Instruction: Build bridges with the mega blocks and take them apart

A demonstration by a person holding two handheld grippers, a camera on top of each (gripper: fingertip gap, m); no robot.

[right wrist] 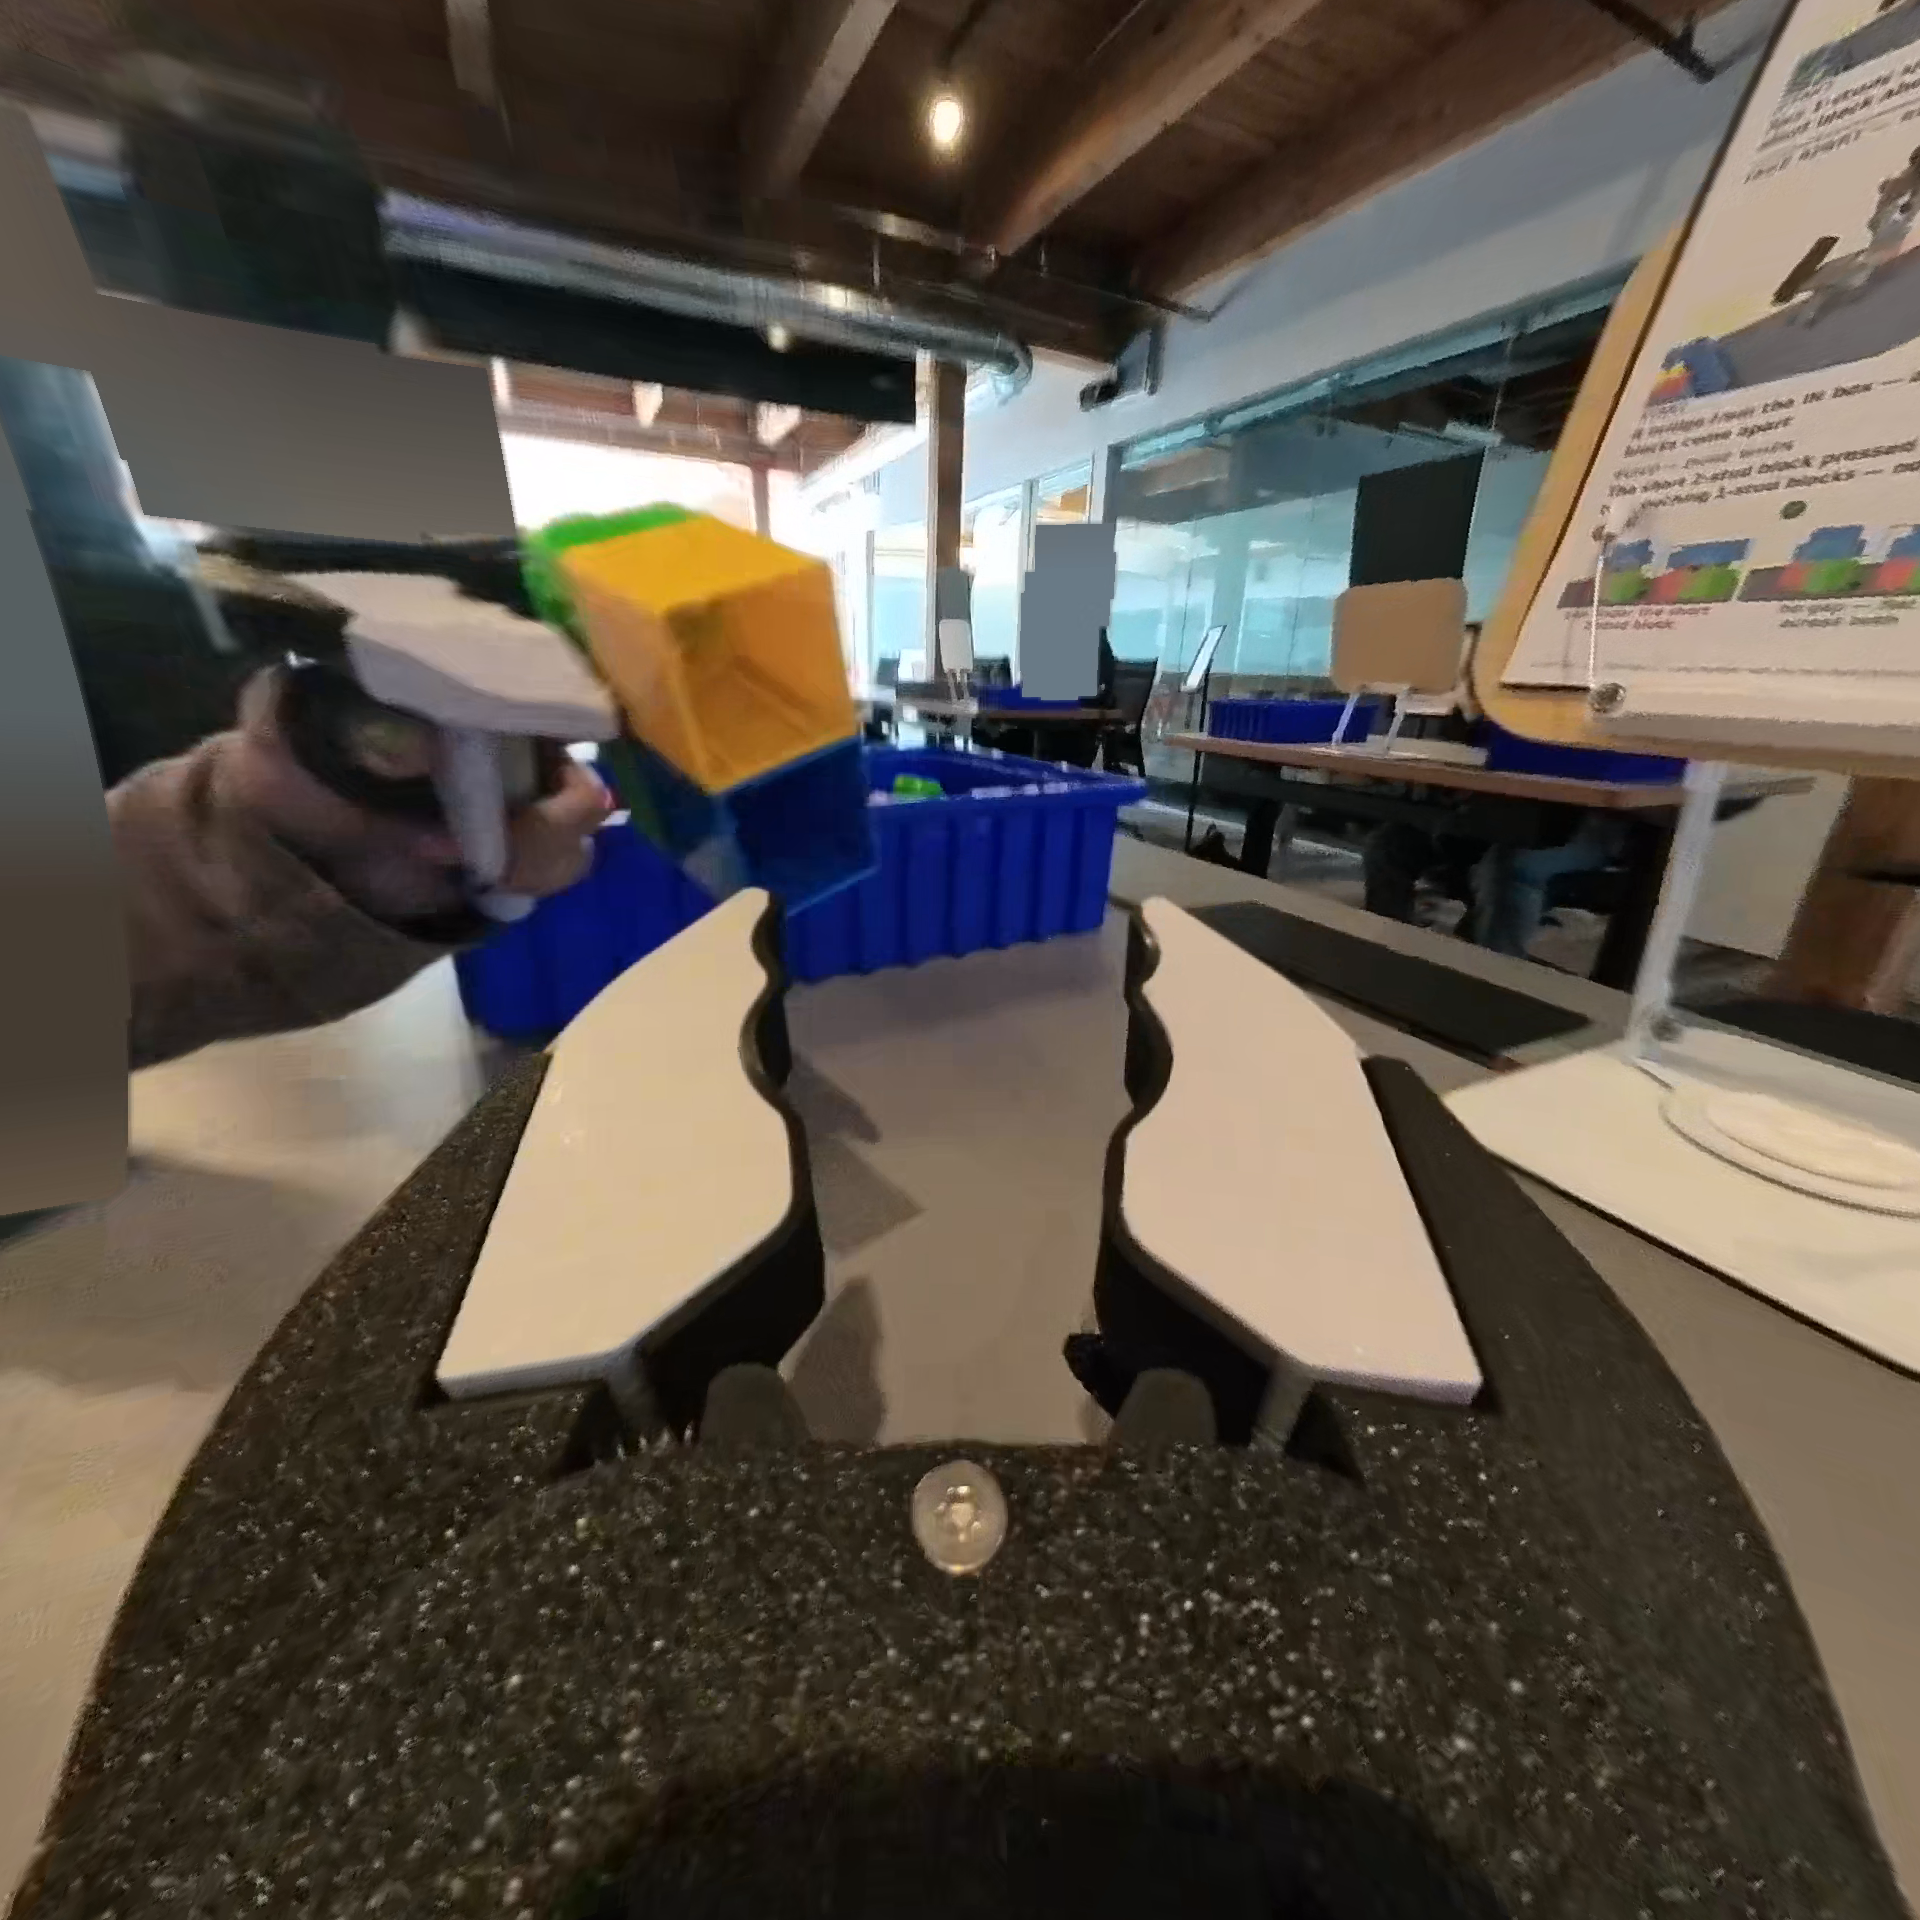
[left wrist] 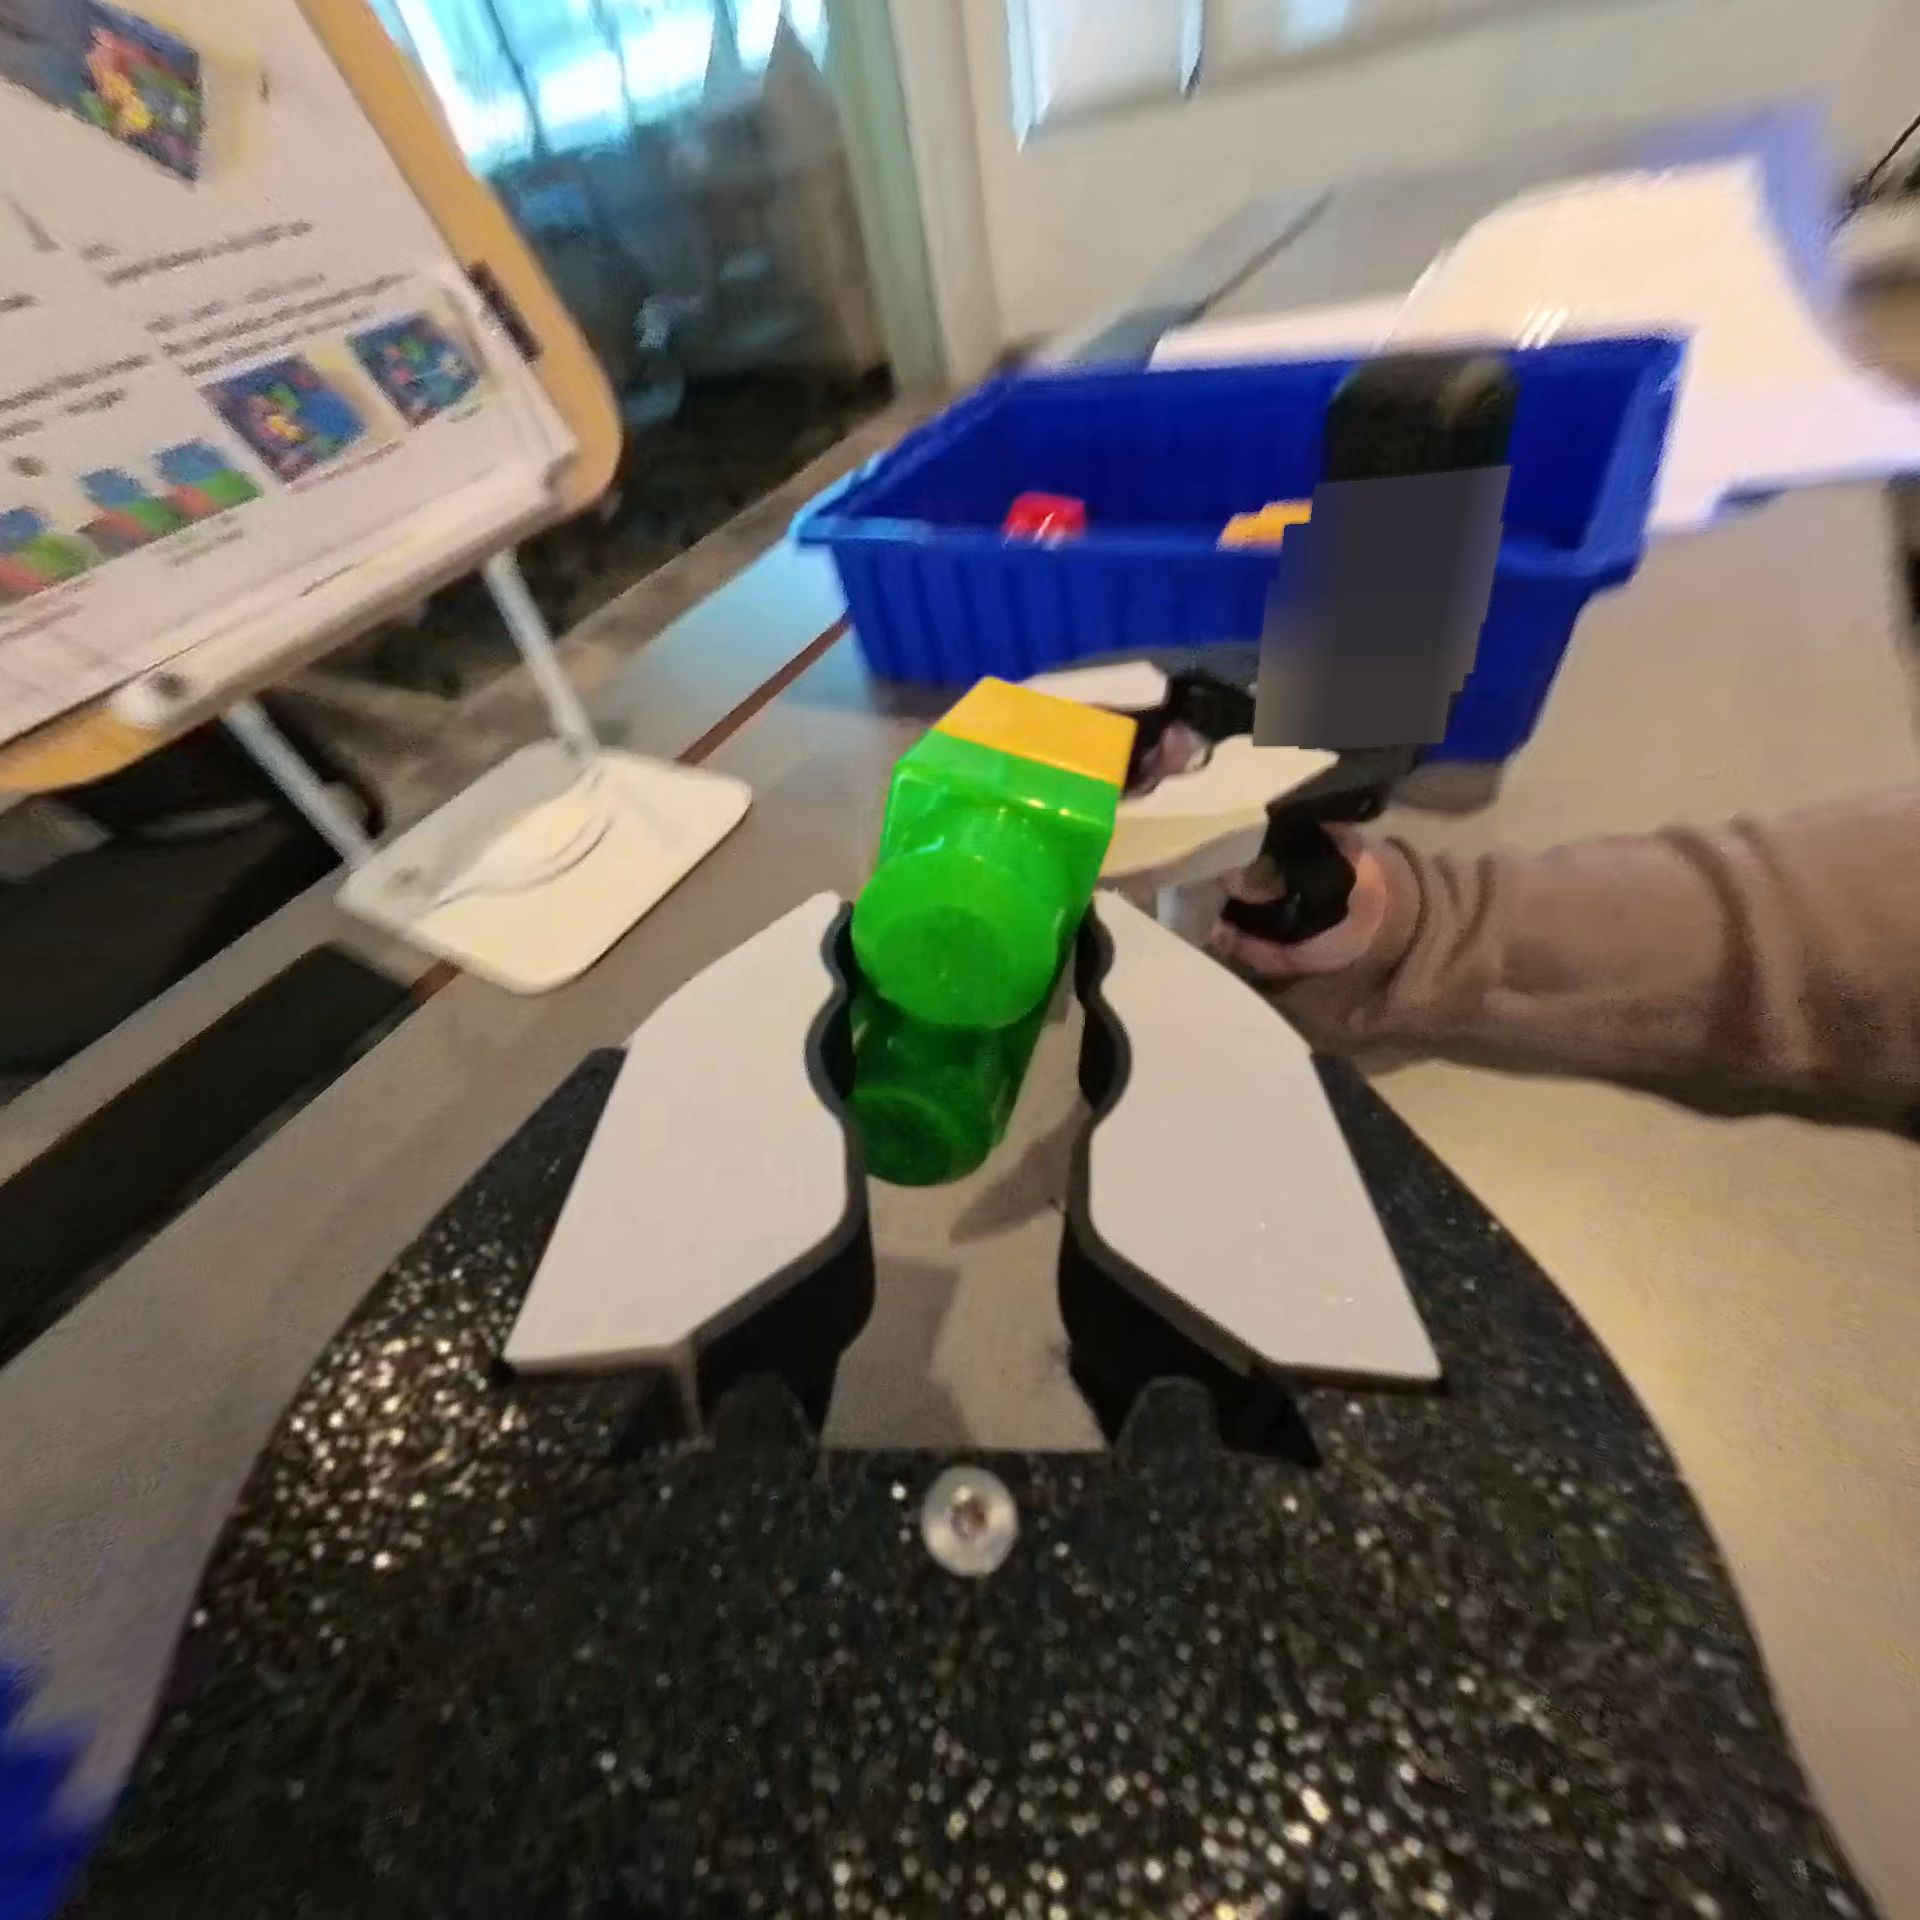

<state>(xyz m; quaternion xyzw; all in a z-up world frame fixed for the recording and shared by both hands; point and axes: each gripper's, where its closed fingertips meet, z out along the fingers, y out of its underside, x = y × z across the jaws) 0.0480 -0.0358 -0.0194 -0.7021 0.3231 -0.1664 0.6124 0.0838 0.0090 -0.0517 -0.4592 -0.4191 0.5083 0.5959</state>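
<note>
My left gripper (left wrist: pixel 966 935) is shut on a green block (left wrist: pixel 987 831), whose studs face the camera. A yellow block (left wrist: pixel 1049 727) is joined to its far end. In the right wrist view the same stack is held up in the air at the left by the left gripper (right wrist: pixel 561 613): green block (right wrist: pixel 603 540), hollow yellow block (right wrist: pixel 717 665) and a blue block (right wrist: pixel 800 821) under it. My right gripper (right wrist: pixel 956 914) is open and empty, with its left fingertip just below the blue block. It also shows in the left wrist view (left wrist: pixel 1164 748), just beyond the yellow block, held by a hand.
A blue bin (left wrist: pixel 1143 613) stands behind on the grey table, holding a red block (left wrist: pixel 1044 516) and a yellow one (left wrist: pixel 1262 525). It also shows in the right wrist view (right wrist: pixel 987 873). An instruction sheet on a stand (left wrist: pixel 208 364) with a white base (left wrist: pixel 540 862) is nearby. A black mat (right wrist: pixel 1382 966) lies on the table.
</note>
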